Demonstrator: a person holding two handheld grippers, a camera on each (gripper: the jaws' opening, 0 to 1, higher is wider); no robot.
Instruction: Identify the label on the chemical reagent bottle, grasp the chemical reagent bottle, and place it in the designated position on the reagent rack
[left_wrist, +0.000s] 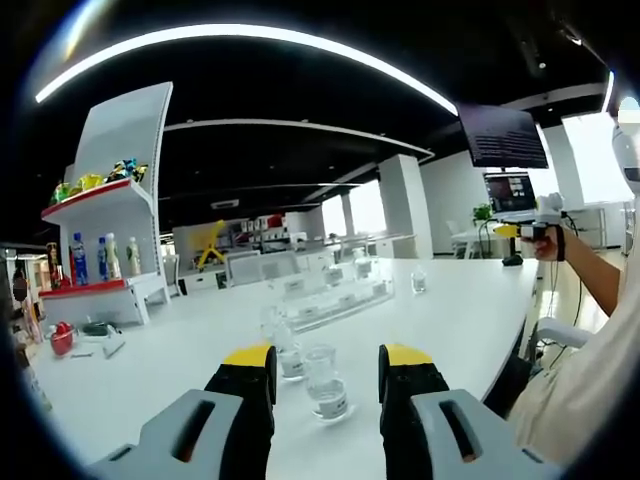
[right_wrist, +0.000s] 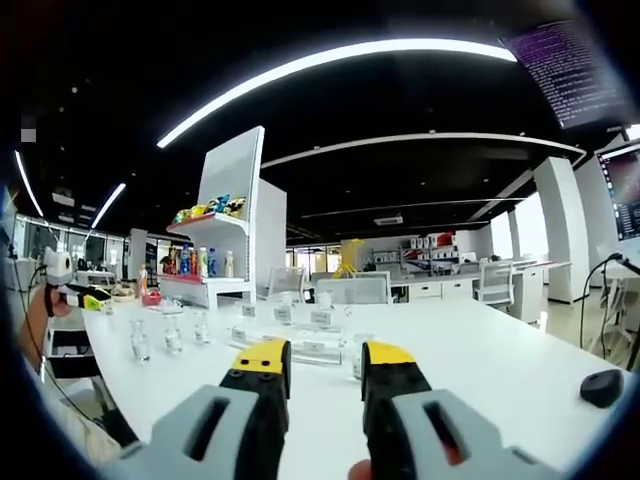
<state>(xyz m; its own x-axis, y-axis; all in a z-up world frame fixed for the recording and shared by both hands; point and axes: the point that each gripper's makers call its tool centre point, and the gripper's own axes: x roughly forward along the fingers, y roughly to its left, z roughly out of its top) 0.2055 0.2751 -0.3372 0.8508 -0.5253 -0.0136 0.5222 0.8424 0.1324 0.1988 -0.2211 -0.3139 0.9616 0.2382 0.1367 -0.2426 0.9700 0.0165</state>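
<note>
Both sets of tongs stand apart with nothing between them: the left gripper (left_wrist: 326, 362) hangs over the near edge of the white table (left_wrist: 470, 320), its yellow-tipped jaws framing two small clear bottles, and the right gripper (right_wrist: 325, 360) is just as open, aimed across the same table toward the clear reagent rack (right_wrist: 300, 335). In the left gripper view the nearer reagent bottle (left_wrist: 326, 385) stands upright just beyond the jaw tips, close to the table's near edge, with a second bottle (left_wrist: 283, 350) touching or just beside it toward the left jaw — which of the two the task wants I cannot tell, since the labels are too small to read. The rack lies further in, toward the table's middle, a low transparent stand (left_wrist: 335, 295) carrying small tags. A further bottle (left_wrist: 418, 282) stands alone near the far edge, and a white display shelf (left_wrist: 115, 215) with drinks sits at the far left corner. The bottle looks like glass: light, stiff, smooth-sided and probably slippery, and it would likely break if knocked off the edge it stands so near. I would judge the safest hold to be across the body, low enough to stay clear of the narrower neck, jaws square to the sides, closing gently — the neighbour stands so close that a careless approach could tip it.
</note>
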